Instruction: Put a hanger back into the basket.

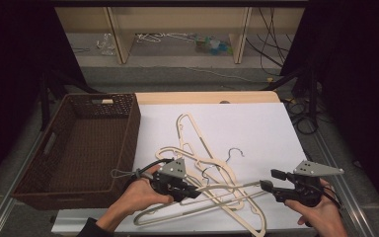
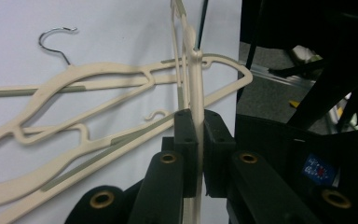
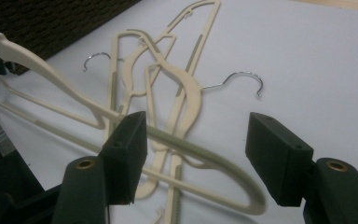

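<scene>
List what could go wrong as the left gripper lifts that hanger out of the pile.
1. The left gripper is shut on one cream hanger that crosses the other hangers; lifting may drag them along or snag a metal hook.
2. The grip is on a thin bar, so the hanger may swing or twist.
3. The right gripper is open over the pile, holding nothing down.

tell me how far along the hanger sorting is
Nothing looks done yet: the wicker basket shows no hangers inside. In hand: the left gripper is shut on one cream hanger, while the right gripper is open over the tangle. Left: the pile of hangers lies tangled on the white sheet and needs separating.
</scene>
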Available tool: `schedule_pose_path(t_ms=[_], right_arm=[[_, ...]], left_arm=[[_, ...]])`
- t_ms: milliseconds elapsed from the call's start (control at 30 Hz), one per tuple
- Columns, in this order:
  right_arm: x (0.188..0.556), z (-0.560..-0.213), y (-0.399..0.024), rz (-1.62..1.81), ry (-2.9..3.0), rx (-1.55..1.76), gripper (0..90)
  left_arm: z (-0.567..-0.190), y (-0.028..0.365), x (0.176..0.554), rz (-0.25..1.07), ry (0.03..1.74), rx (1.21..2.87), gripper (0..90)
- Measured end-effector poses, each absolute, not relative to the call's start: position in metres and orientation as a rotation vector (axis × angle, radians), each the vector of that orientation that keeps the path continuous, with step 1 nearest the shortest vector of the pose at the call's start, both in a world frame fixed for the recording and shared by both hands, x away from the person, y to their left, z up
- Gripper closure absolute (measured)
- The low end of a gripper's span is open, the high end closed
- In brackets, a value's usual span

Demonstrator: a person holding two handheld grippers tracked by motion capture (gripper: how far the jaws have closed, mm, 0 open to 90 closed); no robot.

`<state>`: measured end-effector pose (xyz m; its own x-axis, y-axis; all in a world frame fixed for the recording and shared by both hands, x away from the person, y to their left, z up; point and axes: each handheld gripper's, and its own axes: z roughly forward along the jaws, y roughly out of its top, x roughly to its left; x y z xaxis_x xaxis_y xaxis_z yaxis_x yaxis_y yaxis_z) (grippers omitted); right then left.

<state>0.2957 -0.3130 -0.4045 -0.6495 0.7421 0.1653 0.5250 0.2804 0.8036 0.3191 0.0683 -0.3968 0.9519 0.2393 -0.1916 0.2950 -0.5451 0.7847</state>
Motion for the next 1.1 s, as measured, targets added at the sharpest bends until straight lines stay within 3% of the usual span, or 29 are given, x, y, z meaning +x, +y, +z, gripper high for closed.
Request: schedule_pose_path(t_ms=[767,1100], right_arm=[[0.298,-0.41,-0.317,1.275,2.276,1.173,37.1],[0.299,-0.43,-0.299,1.245,2.353,1.167,29.6]], left_arm=[[-0.344,0.122,0.312,0.013,0.553,1.984,85.9],[-0.291,0.188,0.31,0.091,0.644,1.739,85.9]])
